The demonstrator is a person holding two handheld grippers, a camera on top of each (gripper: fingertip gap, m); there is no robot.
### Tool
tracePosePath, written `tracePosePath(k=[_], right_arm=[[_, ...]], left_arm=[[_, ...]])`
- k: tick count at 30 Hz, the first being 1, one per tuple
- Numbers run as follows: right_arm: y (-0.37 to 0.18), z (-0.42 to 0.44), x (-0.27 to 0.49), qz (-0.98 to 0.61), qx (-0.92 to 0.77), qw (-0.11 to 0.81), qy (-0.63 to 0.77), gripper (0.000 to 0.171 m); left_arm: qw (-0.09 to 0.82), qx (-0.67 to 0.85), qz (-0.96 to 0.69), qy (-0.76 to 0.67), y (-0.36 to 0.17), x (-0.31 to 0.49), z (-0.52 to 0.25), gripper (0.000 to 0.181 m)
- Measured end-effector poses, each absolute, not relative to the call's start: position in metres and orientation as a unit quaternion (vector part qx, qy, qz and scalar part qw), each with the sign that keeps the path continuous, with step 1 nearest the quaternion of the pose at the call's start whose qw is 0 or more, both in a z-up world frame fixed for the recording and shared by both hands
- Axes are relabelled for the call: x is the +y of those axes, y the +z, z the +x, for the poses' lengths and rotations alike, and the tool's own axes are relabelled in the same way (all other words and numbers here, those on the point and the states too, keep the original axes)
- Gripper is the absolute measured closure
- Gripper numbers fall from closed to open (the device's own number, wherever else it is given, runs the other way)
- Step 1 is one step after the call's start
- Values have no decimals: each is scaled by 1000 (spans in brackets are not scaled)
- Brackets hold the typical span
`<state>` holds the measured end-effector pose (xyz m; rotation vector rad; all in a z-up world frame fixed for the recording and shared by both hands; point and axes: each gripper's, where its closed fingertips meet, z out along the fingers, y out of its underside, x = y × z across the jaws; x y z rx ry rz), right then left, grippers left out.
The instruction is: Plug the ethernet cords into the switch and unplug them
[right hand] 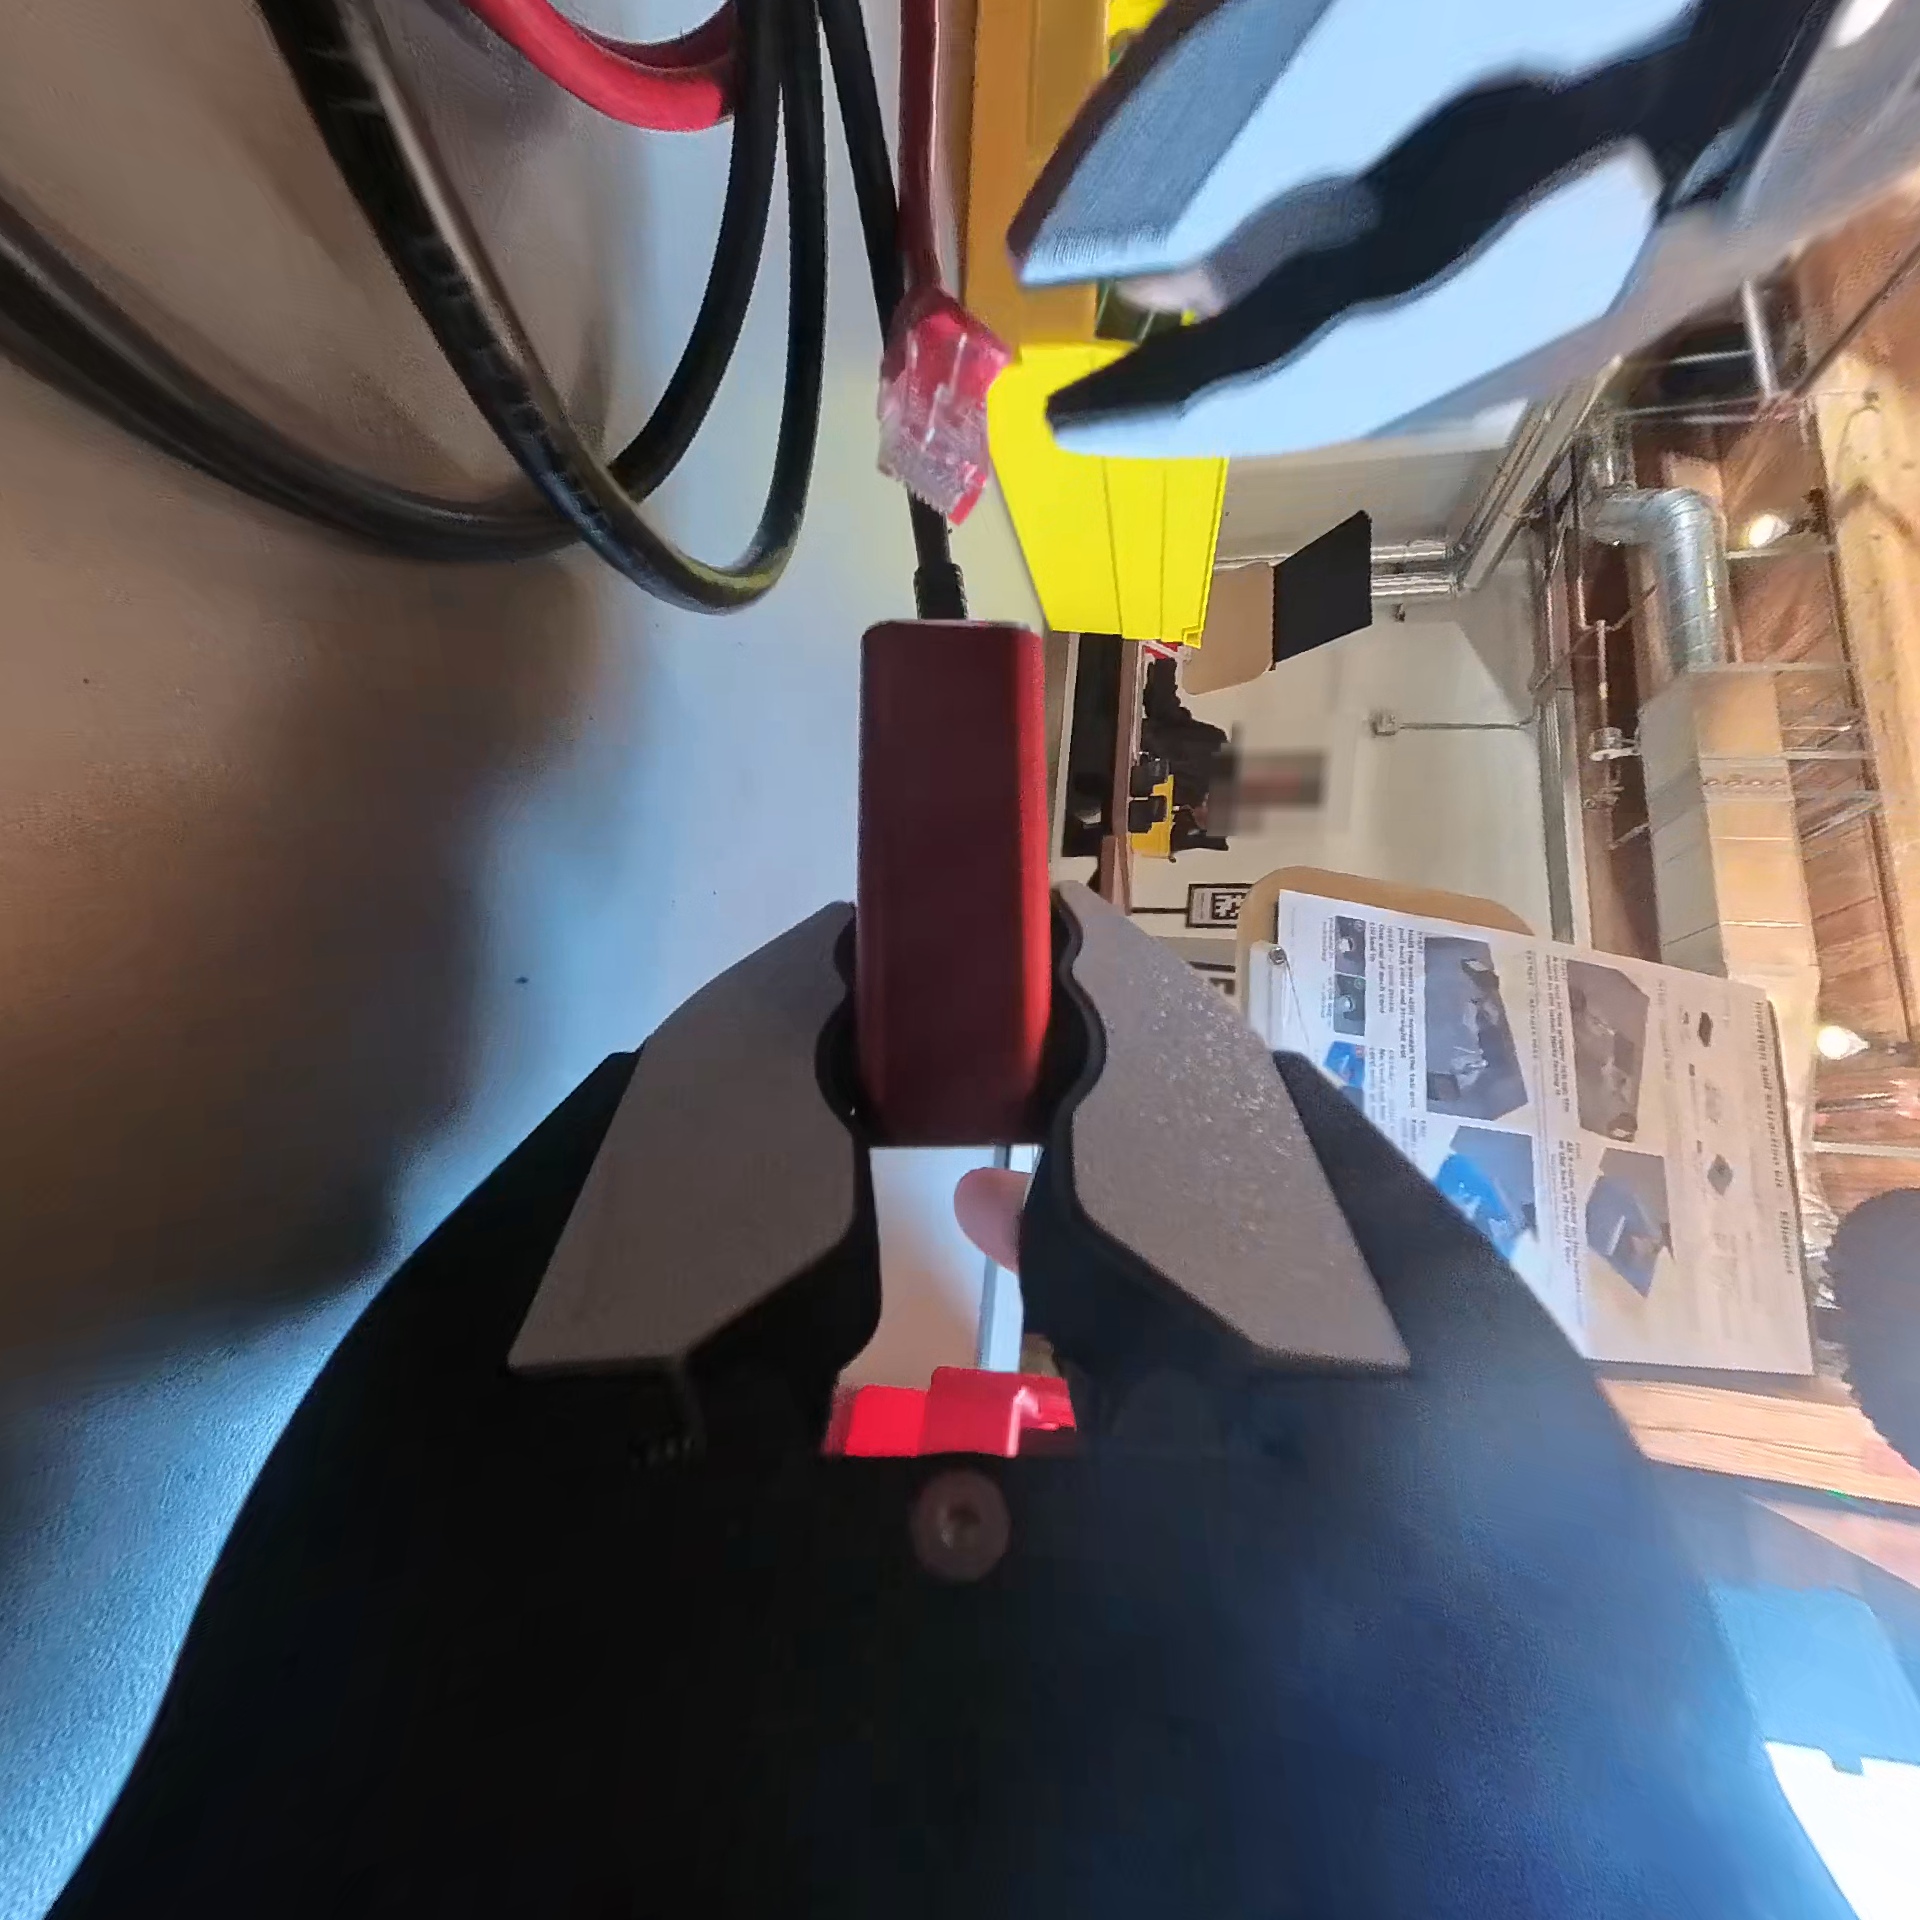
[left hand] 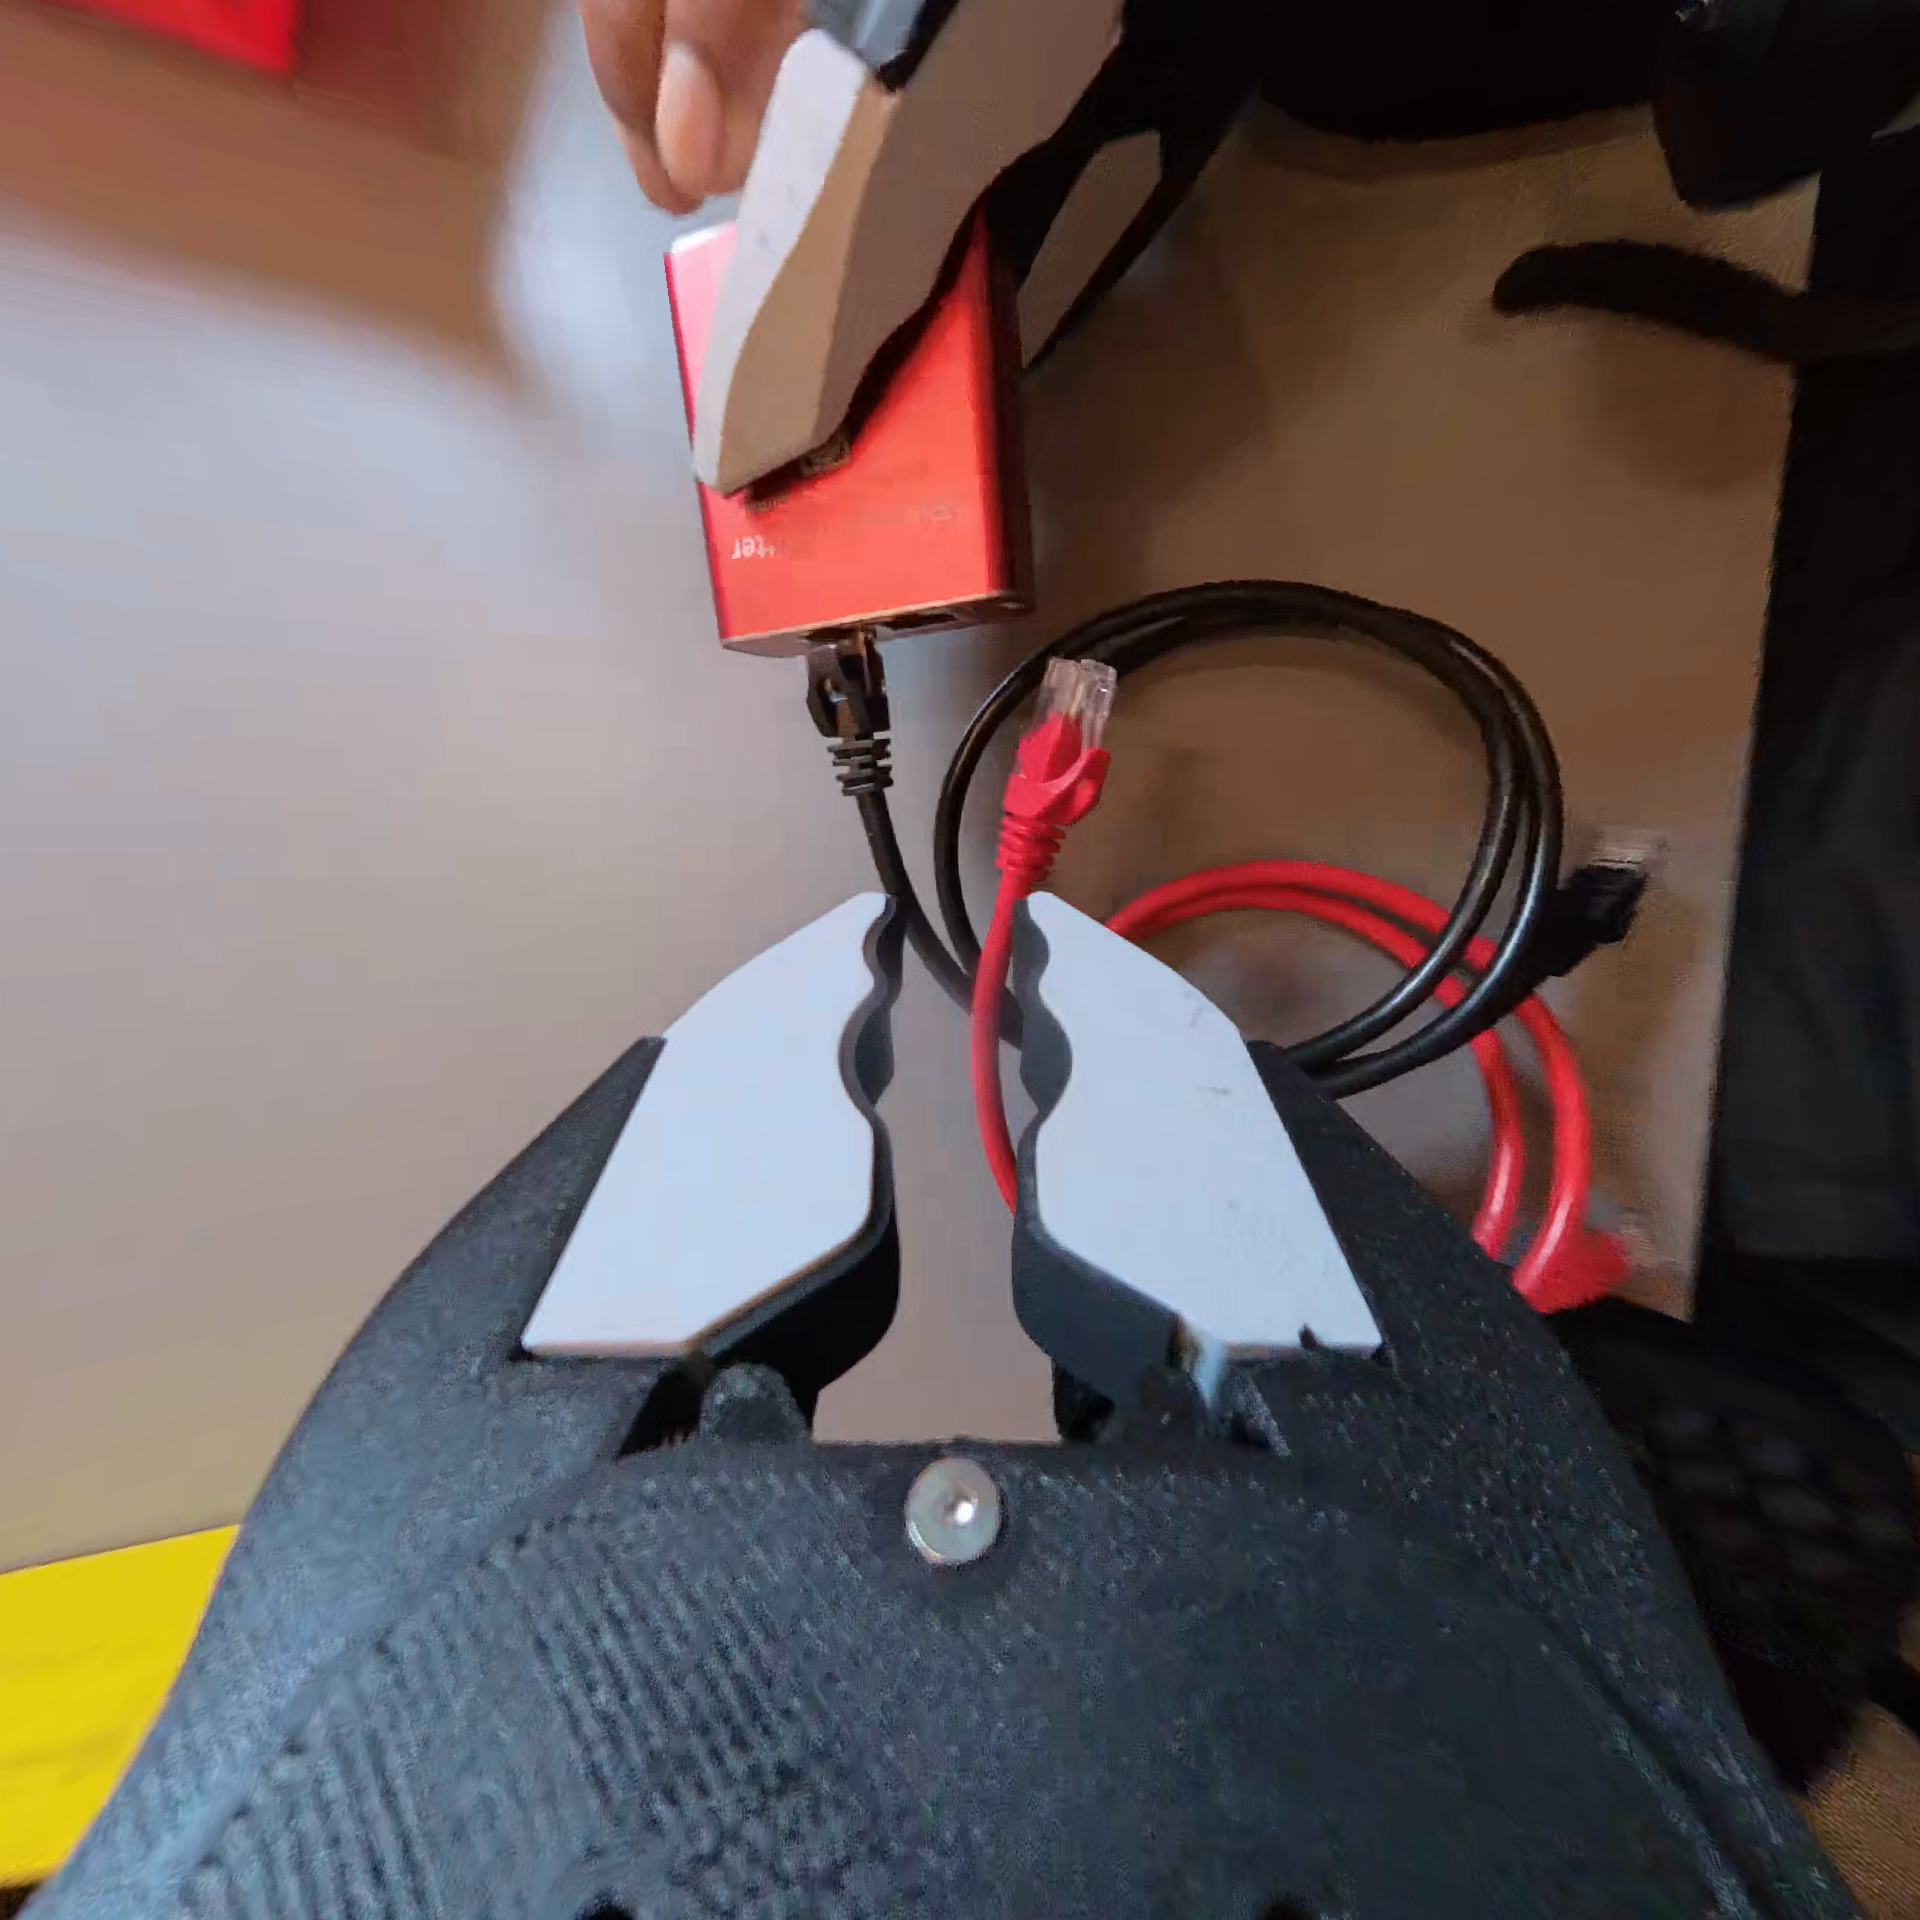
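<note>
Red-cased switch [left hand: 852,457] sat clamped in the right gripper [right hand: 951,997], above the table. Black cord [left hand: 854,727] was already plugged in; red cord [left hand: 1055,769] lay loose between the parted left gripper [left hand: 951,925] fingers, gripping nothing. Unplugging remained.

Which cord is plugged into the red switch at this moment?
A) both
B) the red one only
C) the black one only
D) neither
C: the black cord's plug sits in a port of the red switch, while the red cord's plug hangs free beside it, its clear tip exposed.
</note>
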<state>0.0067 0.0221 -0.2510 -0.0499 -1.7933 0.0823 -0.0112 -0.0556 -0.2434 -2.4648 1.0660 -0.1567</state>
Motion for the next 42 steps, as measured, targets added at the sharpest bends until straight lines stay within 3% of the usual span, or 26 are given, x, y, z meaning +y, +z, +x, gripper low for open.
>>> tracePosePath(k=[1,9,19,29,38,42], right_arm=[[-252,6,23,-25,-782,621,37,142],[-254,3,24,-32,-787,615,39,142],[-253,2,29,-41,-787,614,37,142],[-253,0,29,-42,-787,614,36,142],[-254,-2,32,-49,-787,614,34,142],[-253,-2,31,-47,-785,617,38,142]], left_arm=[[251,396,-883,-29,-242,-57,-11,161],[375,399,-826,133,-254,-72,-23,161],[409,493,-721,263,-254,-49,-4,161],[385,513,-719,267,-260,-42,1,164],[462,464,-682,325,-253,-37,-6,168],[437,472,-719,262,-259,-42,0,170]])
